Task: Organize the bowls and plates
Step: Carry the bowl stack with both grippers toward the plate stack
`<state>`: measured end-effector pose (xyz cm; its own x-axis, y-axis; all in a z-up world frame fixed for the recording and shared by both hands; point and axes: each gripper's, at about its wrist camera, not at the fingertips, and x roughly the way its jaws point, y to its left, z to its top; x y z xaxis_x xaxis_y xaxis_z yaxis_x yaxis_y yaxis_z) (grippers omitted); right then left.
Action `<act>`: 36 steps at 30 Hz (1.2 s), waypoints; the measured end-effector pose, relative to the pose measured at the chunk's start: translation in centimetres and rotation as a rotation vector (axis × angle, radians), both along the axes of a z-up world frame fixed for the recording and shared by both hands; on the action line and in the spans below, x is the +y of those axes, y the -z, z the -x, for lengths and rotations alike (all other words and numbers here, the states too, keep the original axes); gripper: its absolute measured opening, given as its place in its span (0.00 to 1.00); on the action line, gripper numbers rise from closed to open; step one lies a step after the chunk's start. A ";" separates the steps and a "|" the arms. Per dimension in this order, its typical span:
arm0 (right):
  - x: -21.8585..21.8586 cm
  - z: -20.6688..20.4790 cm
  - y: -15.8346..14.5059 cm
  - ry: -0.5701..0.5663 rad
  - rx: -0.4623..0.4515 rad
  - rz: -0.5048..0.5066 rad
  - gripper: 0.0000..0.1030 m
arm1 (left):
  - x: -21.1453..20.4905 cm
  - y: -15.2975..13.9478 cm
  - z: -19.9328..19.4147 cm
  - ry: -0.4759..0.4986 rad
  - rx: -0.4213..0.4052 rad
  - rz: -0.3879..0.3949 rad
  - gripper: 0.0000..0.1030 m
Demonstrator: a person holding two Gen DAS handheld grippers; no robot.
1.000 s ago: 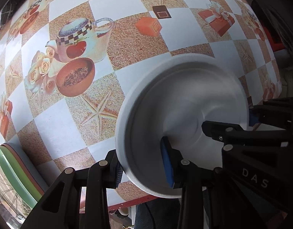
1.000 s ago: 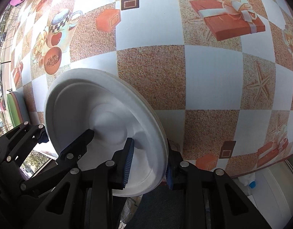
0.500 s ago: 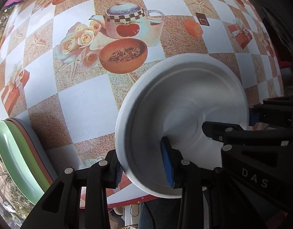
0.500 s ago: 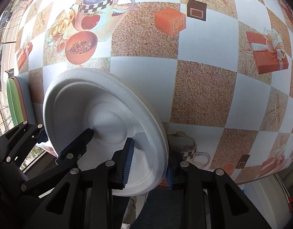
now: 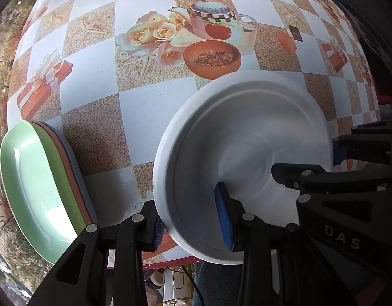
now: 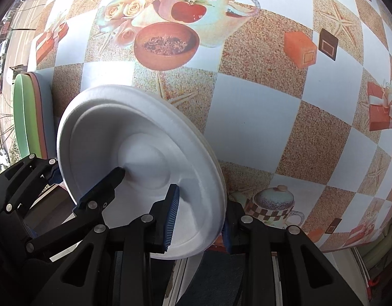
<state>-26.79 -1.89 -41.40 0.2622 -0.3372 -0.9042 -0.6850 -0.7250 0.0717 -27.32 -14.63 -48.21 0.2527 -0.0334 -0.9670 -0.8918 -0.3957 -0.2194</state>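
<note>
Over the counter (image 5: 155,117) with its checkered printed cloth, my left claw (image 5: 193,219) and right claw (image 6: 199,216) each pinch opposite rims of the white foam plate (image 5: 247,153), held tilted near the stacked coloured plates (image 5: 42,178); uneven pull could crack it.

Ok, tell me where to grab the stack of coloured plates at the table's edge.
Grip the stack of coloured plates by the rim, coming from its outer side at the table's edge. The plates are wide and shallow with raised lips, and they seem to overhang, so one finger should fit under and one over.
</note>
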 end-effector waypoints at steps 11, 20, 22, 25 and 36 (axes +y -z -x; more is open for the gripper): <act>1.3 2.3 -2.7 -0.020 0.023 -0.021 0.30 | 0.6 -1.6 -0.1 -0.005 0.054 -0.043 0.38; 1.8 3.7 -4.6 -0.036 0.048 -0.051 0.30 | 0.7 -2.8 0.9 -0.023 0.081 -0.076 0.38; 2.0 4.0 -5.0 -0.040 0.054 -0.059 0.30 | 0.8 -3.3 1.1 -0.029 0.088 -0.084 0.38; 2.3 4.5 -5.8 -0.046 0.064 -0.072 0.30 | 1.6 -3.1 0.2 -0.040 0.100 -0.096 0.38; 2.3 5.9 -8.6 -0.071 0.094 -0.123 0.30 | 3.0 -4.1 1.5 -0.094 0.138 -0.151 0.38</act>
<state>-32.69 0.39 -32.79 0.1936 -0.2059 -0.9592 -0.6258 -0.7789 0.0410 -28.78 -11.59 -44.13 0.1124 0.1318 -0.9849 -0.8784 -0.4502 -0.1605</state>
